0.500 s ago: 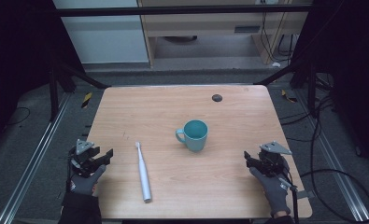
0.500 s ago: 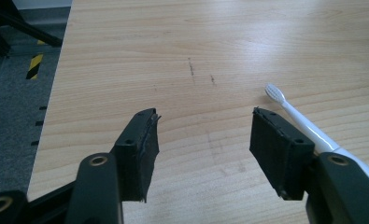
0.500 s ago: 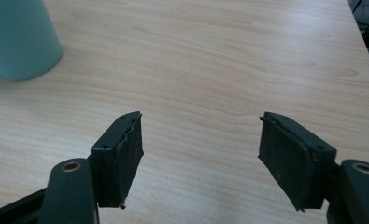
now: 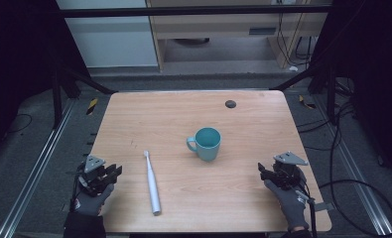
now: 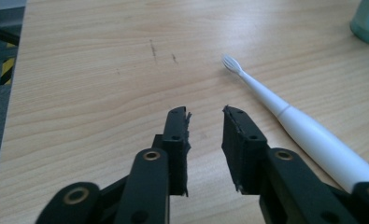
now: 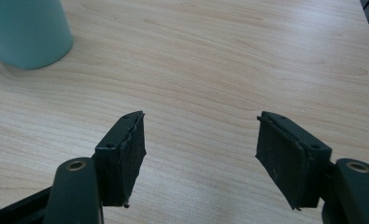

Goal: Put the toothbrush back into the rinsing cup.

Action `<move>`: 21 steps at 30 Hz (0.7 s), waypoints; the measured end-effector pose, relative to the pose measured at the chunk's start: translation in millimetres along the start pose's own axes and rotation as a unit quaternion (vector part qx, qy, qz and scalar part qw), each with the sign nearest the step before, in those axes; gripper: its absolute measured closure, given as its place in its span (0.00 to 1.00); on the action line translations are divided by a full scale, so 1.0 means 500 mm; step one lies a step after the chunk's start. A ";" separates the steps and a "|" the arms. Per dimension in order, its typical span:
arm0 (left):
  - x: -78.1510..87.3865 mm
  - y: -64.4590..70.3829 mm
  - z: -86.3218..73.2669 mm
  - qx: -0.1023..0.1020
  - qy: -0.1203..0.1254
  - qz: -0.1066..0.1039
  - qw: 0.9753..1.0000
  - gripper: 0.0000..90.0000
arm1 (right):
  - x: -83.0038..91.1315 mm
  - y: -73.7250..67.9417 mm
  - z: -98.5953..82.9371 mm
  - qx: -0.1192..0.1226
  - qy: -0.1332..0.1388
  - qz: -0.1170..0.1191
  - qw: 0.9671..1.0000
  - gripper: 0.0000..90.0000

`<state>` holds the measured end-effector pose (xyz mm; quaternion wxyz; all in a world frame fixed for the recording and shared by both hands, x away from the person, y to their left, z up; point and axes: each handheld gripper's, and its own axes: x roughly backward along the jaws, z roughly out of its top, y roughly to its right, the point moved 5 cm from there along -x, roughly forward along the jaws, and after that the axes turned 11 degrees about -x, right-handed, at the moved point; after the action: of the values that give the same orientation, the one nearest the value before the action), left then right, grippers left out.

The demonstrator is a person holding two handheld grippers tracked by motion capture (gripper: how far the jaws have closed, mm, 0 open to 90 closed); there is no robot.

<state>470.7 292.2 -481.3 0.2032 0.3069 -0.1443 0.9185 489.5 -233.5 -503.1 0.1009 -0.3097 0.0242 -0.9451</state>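
A white electric toothbrush [image 4: 152,182] lies flat on the wooden table [image 4: 243,119], bristle head pointing away from me; it also runs along the right of the left gripper view [image 5: 289,116]. A teal mug [image 4: 206,143] stands upright at the table's middle, handle to its left, and shows at the top left of the right gripper view [image 6: 25,30]. My left gripper [image 4: 115,171] rests at the table's near left edge, left of the toothbrush, jaws a little apart with nothing between them [image 5: 205,114]. My right gripper [image 4: 261,170] sits near the front right, jaws wide apart and empty [image 6: 200,119].
A small dark round spot [image 4: 230,103] sits near the table's far edge. Black frame bars, cables and a metal rail surround the table on the floor. A cabinet stands beyond the far edge.
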 end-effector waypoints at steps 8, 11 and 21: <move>0.000 0.027 -0.004 -0.035 -0.017 -0.043 0.998 0.89 | 0.003 0.000 0.003 -0.004 0.004 0.005 1.000 0.36; -0.001 0.046 -0.011 -0.055 -0.034 -0.063 0.996 0.94 | 0.001 -0.002 0.002 -0.002 0.001 0.007 1.000 0.36; -0.005 0.090 -0.021 -0.095 -0.056 -0.117 0.987 0.99 | -0.001 -0.004 0.000 0.000 -0.006 0.008 1.000 0.36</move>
<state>446.8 256.2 -497.3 0.3291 0.3521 -0.2049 0.8519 489.6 -231.4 -503.4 0.1086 -0.3151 0.0262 -0.9425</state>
